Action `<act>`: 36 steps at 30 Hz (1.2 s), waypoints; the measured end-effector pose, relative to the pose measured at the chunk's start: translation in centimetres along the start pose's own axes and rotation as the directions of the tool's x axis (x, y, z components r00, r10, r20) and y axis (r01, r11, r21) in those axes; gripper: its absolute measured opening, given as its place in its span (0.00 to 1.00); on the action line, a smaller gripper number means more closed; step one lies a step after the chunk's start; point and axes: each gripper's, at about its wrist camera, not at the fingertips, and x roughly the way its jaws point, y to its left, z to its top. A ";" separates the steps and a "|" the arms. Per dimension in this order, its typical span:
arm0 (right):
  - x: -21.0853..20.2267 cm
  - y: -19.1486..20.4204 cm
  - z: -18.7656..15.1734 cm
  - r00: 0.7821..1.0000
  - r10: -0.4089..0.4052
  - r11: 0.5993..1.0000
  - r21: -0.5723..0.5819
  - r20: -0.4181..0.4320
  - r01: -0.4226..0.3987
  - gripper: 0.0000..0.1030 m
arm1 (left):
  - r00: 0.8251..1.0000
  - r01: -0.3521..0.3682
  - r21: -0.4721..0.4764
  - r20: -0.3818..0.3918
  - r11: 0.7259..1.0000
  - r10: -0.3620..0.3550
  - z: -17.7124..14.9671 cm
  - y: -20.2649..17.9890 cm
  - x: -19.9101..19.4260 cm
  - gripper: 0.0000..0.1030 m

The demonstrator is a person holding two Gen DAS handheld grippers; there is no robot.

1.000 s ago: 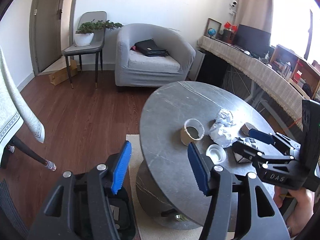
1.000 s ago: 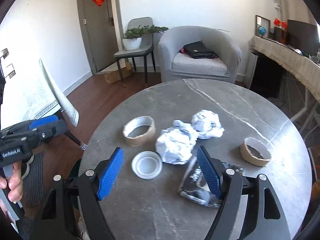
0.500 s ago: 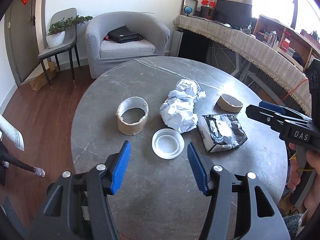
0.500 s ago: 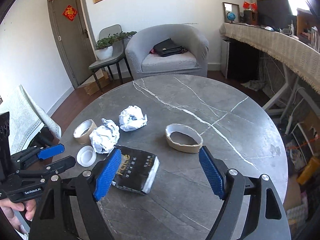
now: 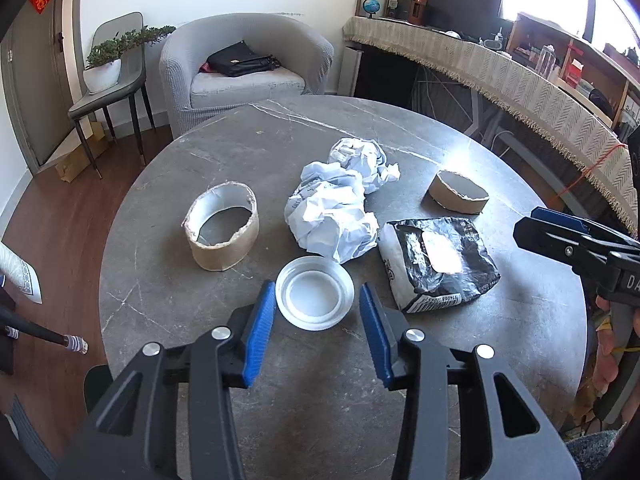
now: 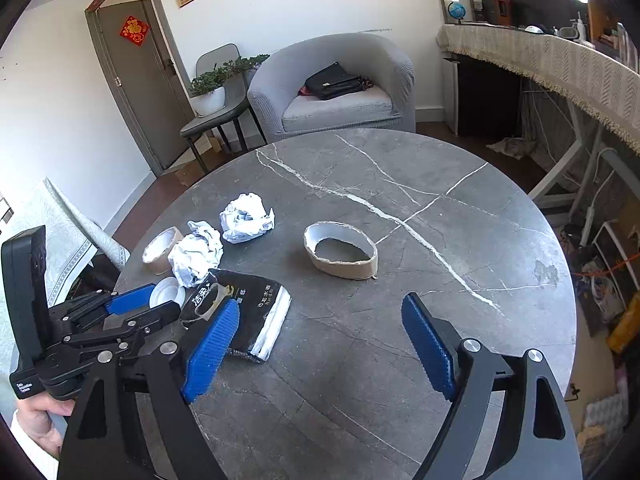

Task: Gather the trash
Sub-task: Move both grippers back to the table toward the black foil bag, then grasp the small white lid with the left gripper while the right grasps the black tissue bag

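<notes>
Trash lies on a round grey marble table (image 5: 400,380). A clear plastic lid (image 5: 315,297) sits just ahead of my open left gripper (image 5: 317,328), between its blue pads. Beyond it are two crumpled white paper balls (image 5: 332,216) (image 5: 362,160), a cardboard tape ring (image 5: 221,231), a second flatter ring (image 5: 458,192) and a black crinkled packet (image 5: 438,262). My right gripper (image 6: 320,348) is open and empty above the table, with the packet (image 6: 248,316) by its left pad and the flatter ring (image 6: 340,250) ahead.
A grey armchair (image 5: 244,68) with a black bag stands behind the table, next to a chair holding a potted plant (image 5: 106,68). A long cloth-covered desk (image 5: 520,76) runs along the right. Wooden floor lies to the left (image 5: 52,208).
My left gripper has moved forward and down to the plastic lid, and its jaws have narrowed. My right gripper has shifted right and a little closer to the table.
</notes>
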 end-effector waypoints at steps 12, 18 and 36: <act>1.2 3.4 -0.8 0.997 0.063 0.997 -0.051 -0.054 -0.066 0.84 | 0.999 0.016 -0.036 0.037 0.999 -0.015 0.2 0.9 -1.2 0.41; 1.8 4.5 -0.9 0.995 0.060 0.995 -0.069 -0.076 -0.065 0.84 | 0.998 0.020 -0.060 0.055 0.998 -0.016 0.2 2.0 -2.3 0.41; 4.5 7.2 -0.6 0.993 -0.031 0.994 -0.107 -0.112 0.019 0.84 | 0.997 0.009 -0.091 0.082 0.996 -0.002 -0.1 5.3 -5.0 0.41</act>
